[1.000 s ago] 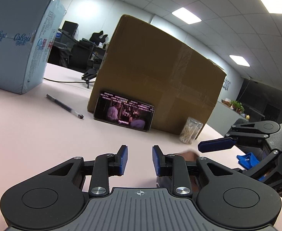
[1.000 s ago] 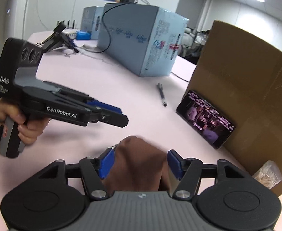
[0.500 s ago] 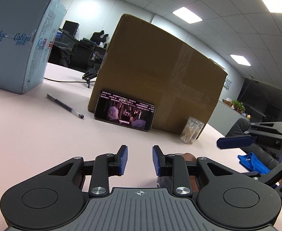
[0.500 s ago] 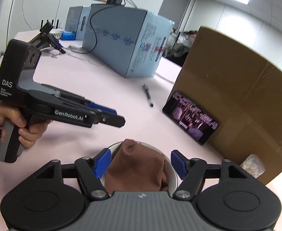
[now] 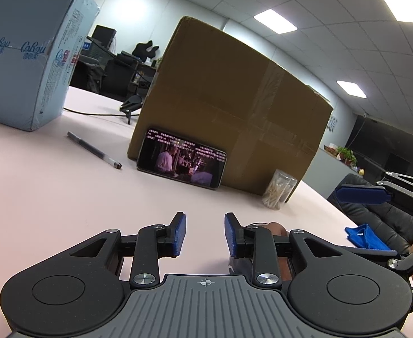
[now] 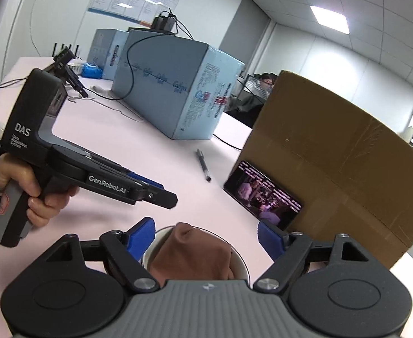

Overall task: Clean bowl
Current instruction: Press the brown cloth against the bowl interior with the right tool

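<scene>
Brown crumpled cloth (image 6: 190,256) fills the round white bowl (image 6: 241,262) between the released right claw (image 6: 206,233); left claw (image 5: 203,233) parted, empty.

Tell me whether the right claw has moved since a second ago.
Yes. In the left wrist view the right claw has drawn away to the right and risen, away from the jar of cotton swabs, with its fingers apart over the bowl.
</scene>
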{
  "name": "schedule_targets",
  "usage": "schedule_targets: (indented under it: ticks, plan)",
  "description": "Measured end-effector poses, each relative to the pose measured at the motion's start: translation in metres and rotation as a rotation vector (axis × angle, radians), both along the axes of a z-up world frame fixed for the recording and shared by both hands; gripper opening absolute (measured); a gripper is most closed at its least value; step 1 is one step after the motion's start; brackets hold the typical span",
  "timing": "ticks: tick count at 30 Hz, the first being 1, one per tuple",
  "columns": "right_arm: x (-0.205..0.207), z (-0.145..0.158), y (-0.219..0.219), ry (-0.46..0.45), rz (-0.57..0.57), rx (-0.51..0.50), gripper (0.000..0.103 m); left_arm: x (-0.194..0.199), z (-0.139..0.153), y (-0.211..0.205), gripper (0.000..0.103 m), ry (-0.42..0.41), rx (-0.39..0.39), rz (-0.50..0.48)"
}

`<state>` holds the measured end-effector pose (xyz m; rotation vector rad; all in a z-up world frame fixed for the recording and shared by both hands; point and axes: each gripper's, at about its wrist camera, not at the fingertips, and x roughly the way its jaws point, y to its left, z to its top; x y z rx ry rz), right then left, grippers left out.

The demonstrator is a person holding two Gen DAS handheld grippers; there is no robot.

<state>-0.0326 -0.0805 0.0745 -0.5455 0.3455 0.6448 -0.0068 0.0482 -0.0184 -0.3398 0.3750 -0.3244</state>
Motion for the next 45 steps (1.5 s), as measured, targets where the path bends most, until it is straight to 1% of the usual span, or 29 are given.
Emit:
schedule_targets:
  ticks: [4,7,9,13,15,19,25,30,34,36,40,43,45]
  plan:
    - [-0.007,-0.001,0.000,-0.053,-0.044,0.016,0.084,0.002,0.000,-0.004,0.030,0.005,0.019,-0.019]
    - [-0.014,0.002,-0.003,-0.093,-0.092,0.089,0.084,0.003,0.000,-0.012,0.032,0.012,0.064,-0.031]
    - [-0.021,0.004,-0.007,-0.127,-0.129,0.143,0.084,0.001,0.001,-0.015,0.033,0.000,0.074,-0.040]
    - [-0.036,0.005,-0.015,-0.158,-0.181,0.192,0.088,-0.003,0.003,-0.017,0.033,-0.028,0.081,-0.044]
    - [-0.042,0.005,-0.019,-0.160,-0.186,0.194,0.089,-0.005,0.003,-0.017,0.034,-0.036,0.081,-0.044]
    - [-0.050,0.006,-0.023,-0.184,-0.189,0.160,0.090,-0.004,0.003,-0.015,0.034,-0.028,0.070,-0.044]
    - [-0.051,0.009,-0.030,-0.188,-0.208,0.156,0.091,-0.004,0.002,-0.013,0.034,-0.024,0.059,-0.038]
    - [-0.047,0.006,-0.038,-0.158,-0.198,0.161,0.092,-0.003,0.002,-0.013,0.034,-0.025,0.054,-0.038]
    - [-0.038,0.005,-0.041,-0.133,-0.184,0.146,0.092,-0.002,0.002,-0.012,0.034,-0.020,0.051,-0.035]
    - [-0.032,0.005,-0.043,-0.113,-0.159,0.131,0.092,-0.002,0.002,-0.012,0.034,-0.019,0.050,-0.035]
    - [-0.016,0.008,-0.046,-0.064,-0.090,0.072,0.091,-0.004,0.002,-0.011,0.035,-0.031,0.051,-0.040]
    - [-0.002,0.013,-0.046,-0.028,-0.033,0.026,0.090,-0.005,0.003,-0.012,0.039,-0.042,0.054,-0.041]
    - [0.006,0.017,-0.046,0.001,0.000,-0.007,0.084,-0.006,0.003,-0.012,0.039,-0.046,0.052,-0.040]
